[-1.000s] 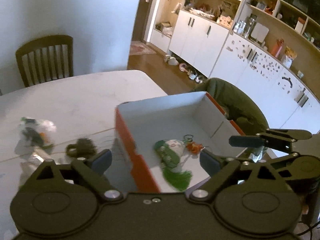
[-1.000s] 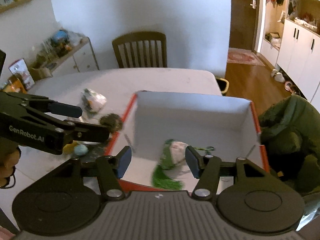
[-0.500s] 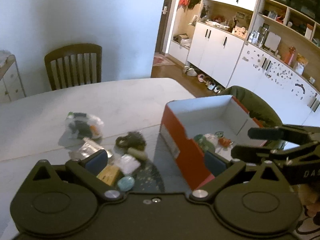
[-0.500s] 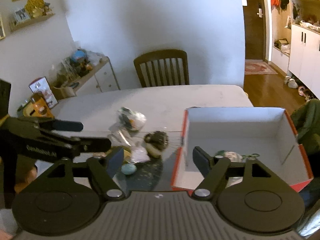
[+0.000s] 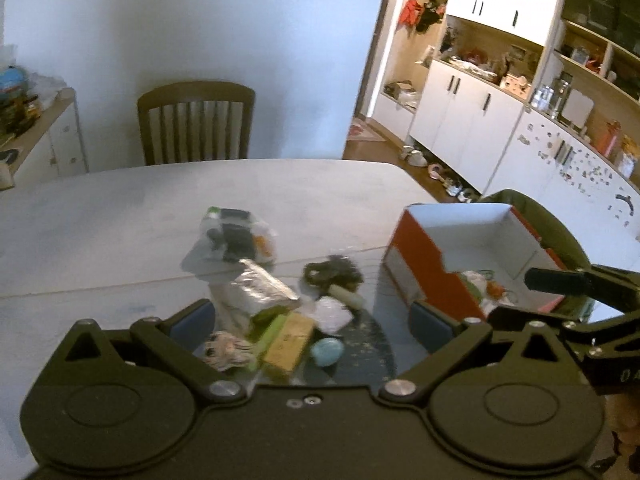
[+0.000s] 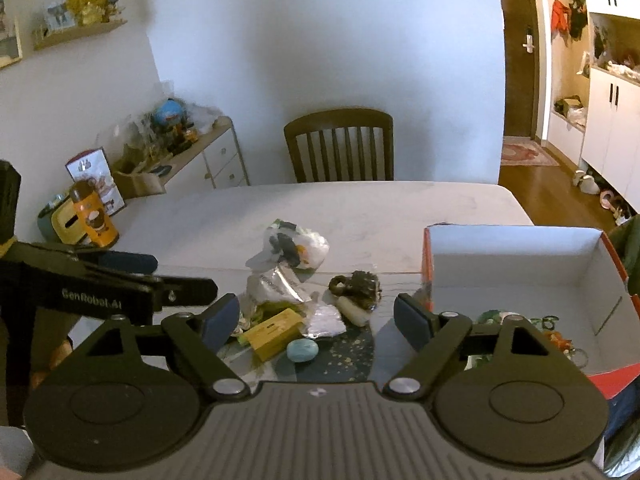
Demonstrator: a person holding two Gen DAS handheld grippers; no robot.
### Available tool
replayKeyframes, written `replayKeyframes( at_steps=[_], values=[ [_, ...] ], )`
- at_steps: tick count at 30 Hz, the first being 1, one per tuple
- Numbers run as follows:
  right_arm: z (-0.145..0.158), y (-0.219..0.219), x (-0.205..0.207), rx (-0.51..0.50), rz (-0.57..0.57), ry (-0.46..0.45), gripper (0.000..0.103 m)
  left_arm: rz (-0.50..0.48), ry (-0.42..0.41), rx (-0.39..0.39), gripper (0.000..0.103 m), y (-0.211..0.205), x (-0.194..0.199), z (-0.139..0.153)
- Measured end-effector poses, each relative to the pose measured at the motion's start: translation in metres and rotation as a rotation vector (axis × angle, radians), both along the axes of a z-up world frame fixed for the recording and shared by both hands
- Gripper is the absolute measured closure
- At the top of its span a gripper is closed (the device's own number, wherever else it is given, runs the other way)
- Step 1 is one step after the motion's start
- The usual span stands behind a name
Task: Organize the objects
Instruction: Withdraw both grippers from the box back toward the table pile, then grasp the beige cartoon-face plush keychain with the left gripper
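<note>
Orange box (image 6: 427, 264) beside clutter; both grippers (L (image 5: 312, 320), R (image 6: 316, 318)) open, empty.

Far half of table (image 6: 360, 204) bare, free for passage. Near edge crowded by small-item pile (image 6: 296, 300). Right side blocked by open box (image 6: 520, 240), walls upright. Narrow gap left between pile and box. Chair (image 6: 340, 144) pushed against far edge.
</note>
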State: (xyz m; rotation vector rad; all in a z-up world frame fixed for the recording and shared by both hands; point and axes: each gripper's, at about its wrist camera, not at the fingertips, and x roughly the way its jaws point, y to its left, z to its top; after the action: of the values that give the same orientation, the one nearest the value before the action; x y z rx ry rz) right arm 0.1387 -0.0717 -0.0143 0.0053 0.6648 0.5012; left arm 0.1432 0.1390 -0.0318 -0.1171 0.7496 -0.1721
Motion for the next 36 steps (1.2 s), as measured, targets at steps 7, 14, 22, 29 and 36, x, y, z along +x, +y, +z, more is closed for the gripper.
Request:
replayKeyframes(
  at_steps=[7, 14, 22, 29, 36],
  values=[
    [-0.018, 0.028, 0.005, -0.043, -0.005, 0.023, 0.018, 0.039, 0.010, 0.036, 0.001, 0.026, 0.005, -0.024],
    [-0.041, 0.051, 0.021, -0.101, 0.000, 0.060, 0.018, 0.060, 0.045, 0.082, 0.000, 0.046, 0.019, -0.055],
    [-0.079, 0.072, 0.041, -0.185, 0.022, 0.103, 0.018, 0.027, 0.107, 0.116, 0.001, 0.057, 0.043, -0.096],
    [-0.108, 0.084, 0.058, -0.207, 0.056, 0.157, 0.018, -0.001, 0.139, 0.103, 0.001, 0.061, 0.057, -0.115],
    [-0.129, 0.095, 0.072, -0.248, 0.077, 0.183, 0.019, 0.007, 0.187, 0.070, 0.001, 0.068, 0.070, -0.128]
  ],
)
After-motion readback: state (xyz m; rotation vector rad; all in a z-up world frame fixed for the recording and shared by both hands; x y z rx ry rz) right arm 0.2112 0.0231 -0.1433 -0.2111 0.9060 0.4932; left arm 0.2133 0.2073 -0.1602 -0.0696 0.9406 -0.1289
